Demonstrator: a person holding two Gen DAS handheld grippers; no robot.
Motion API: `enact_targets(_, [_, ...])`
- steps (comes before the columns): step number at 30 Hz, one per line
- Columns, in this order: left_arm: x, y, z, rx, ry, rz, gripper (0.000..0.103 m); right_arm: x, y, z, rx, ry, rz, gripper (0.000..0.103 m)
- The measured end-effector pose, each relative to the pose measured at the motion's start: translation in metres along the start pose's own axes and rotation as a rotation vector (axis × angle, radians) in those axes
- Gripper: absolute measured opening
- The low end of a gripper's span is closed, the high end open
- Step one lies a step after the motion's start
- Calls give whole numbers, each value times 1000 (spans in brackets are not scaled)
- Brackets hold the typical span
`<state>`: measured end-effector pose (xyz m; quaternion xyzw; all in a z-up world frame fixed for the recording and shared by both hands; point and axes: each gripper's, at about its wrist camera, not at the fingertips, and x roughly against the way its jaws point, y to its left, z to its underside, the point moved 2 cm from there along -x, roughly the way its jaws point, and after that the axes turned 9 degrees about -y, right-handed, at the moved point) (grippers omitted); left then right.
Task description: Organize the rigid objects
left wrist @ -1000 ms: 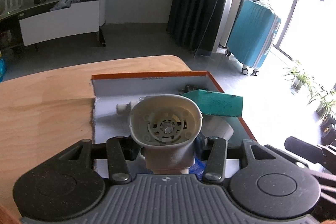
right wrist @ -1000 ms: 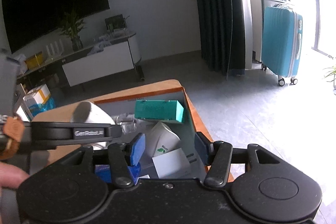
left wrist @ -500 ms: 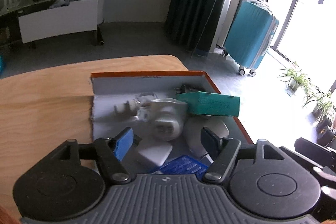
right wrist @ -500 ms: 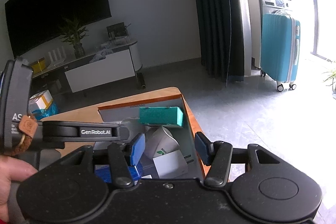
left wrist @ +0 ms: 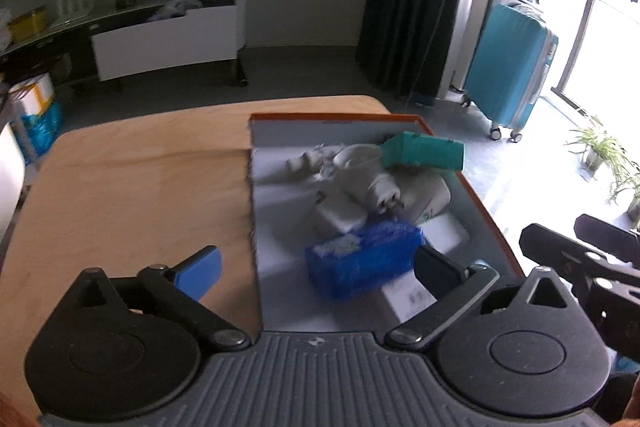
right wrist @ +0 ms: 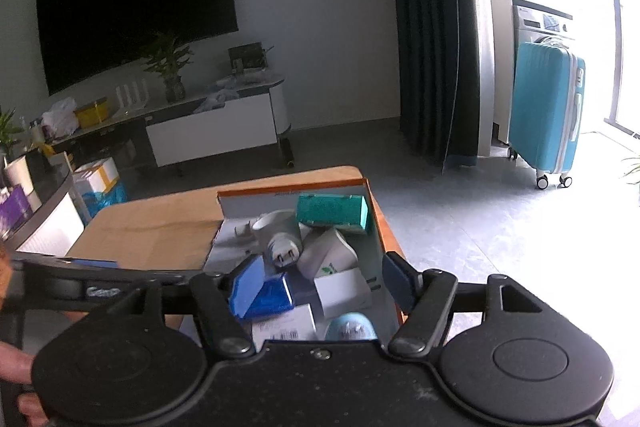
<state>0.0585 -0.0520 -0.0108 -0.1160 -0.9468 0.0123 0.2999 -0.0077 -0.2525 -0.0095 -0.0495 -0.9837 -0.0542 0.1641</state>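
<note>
Wooden table fills the lower left of the left wrist view; its far corner shows in the right wrist view.

Orange-rimmed box, grey inside, sits on the table at its right edge; also seen from the right wrist. All loose items lie inside it.

Left gripper: fingers spread wide, holding nothing. Blue pad of one finger over bare table, the other finger over the box interior.

Right gripper: fingers apart, holding nothing, above the near end of the box.

Box contents:
- Teal carton, at the far right corner, tilted, resting on other items.
- Blue packet, near middle, just ahead of the left gripper; motion-blurred.
- White plug adapter, pins toward the camera, lying across white blocks, its far end touching the teal carton.
- White charger block, beside the box's right wall.
- Small white part by the far wall; cannot tell what it is.
</note>
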Motion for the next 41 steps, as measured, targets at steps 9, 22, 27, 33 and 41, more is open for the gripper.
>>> enact_targets(9, [24, -9, 27, -5, 24, -58, 103, 23, -2, 9, 11, 10, 2, 86])
enact_targets(22, [38, -15, 49, -10, 36, -70, 103, 38, 0, 17, 27, 33, 21, 87])
enact_targets(27, [39, -14, 51, 8, 41, -62, 103, 40, 6, 17, 43, 33, 15, 87])
enact_targets(33, [40, -12, 52, 23, 38, -58, 103, 41, 8, 19, 52, 36, 13, 87])
enact_targets(41, [37, -9, 54, 50, 65, -60, 103, 40, 7, 19, 53, 41, 12, 87])
